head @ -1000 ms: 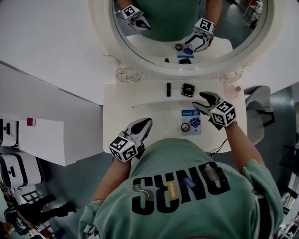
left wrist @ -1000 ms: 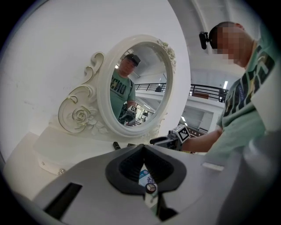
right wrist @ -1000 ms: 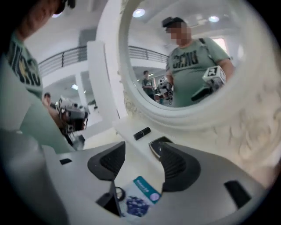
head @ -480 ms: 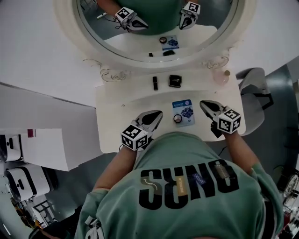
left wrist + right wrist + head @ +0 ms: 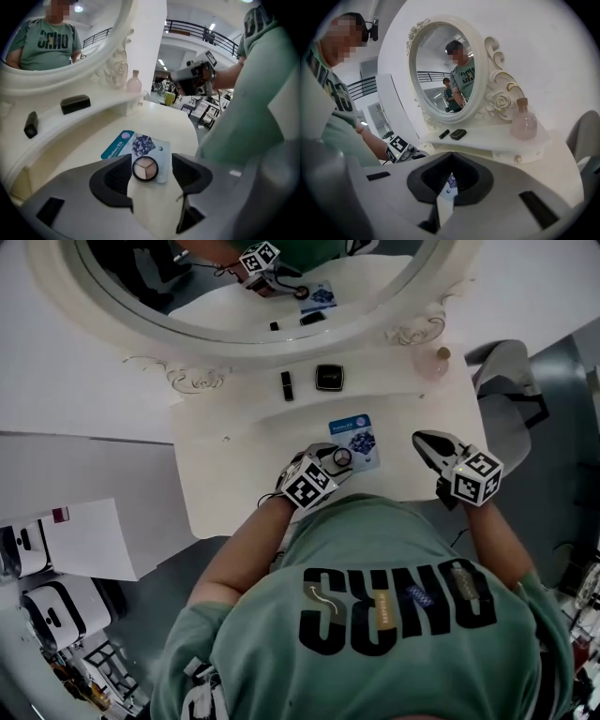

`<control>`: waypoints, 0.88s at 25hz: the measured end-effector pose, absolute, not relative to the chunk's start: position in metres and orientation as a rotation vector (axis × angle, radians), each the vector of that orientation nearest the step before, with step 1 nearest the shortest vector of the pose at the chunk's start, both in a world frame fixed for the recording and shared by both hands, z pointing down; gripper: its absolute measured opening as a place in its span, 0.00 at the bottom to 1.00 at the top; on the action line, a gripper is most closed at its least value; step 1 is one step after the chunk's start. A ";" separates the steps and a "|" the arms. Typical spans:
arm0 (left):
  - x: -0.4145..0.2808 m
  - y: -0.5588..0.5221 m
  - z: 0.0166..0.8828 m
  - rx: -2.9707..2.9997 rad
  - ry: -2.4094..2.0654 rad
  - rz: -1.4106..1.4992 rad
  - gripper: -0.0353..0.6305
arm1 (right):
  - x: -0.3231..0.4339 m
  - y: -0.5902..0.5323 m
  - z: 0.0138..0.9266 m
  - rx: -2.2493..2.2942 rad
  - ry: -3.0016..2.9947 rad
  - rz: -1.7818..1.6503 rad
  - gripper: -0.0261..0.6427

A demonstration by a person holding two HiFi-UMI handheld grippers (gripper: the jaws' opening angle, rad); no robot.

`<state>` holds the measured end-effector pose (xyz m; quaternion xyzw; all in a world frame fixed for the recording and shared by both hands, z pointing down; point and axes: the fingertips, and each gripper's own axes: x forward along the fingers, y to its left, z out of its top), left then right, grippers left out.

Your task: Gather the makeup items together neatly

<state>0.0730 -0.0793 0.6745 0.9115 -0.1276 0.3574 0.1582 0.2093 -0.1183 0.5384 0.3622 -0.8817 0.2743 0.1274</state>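
Vanity top (image 5: 220, 488), cream, under oval mirror (image 5: 141, 282): left gripper (image 5: 330, 457), jaws just opened, straddles eyeshadow compact (image 5: 144, 168); right gripper (image 5: 425, 439) closed.

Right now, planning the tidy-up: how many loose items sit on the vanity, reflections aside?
5. On the raised shelf: a lipstick tube, a black compact, a pink bottle. On the tabletop: a blue sachet and a round eyeshadow palette at its edge. Torso hides the near edge.
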 end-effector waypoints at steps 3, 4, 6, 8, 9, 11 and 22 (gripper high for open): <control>0.077 -0.080 0.700 2.586 -0.394 1.149 0.45 | 0.228 -0.110 0.543 1.086 -2.541 0.808 0.03; 0.077 -0.080 0.705 2.580 -0.409 1.172 0.45 | 0.233 -0.108 0.543 1.096 -2.534 0.810 0.03; 0.079 -0.082 0.712 2.567 -0.429 1.187 0.45 | 0.242 -0.105 0.544 1.115 -2.525 0.814 0.03; 0.080 -0.084 0.716 2.552 -0.440 1.190 0.45 | 0.247 -0.103 0.544 1.125 -2.519 0.817 0.03; 0.080 -0.084 0.718 2.543 -0.446 1.188 0.45 | 0.249 -0.102 0.545 1.127 -2.517 0.817 0.03; 0.081 -0.085 0.720 2.534 -0.447 1.174 0.41 | 0.249 -0.100 0.545 1.126 -2.514 0.816 0.03; 0.039 -0.140 0.624 2.635 -0.678 0.948 0.40 | 0.215 -0.111 0.532 1.069 -2.557 0.774 0.03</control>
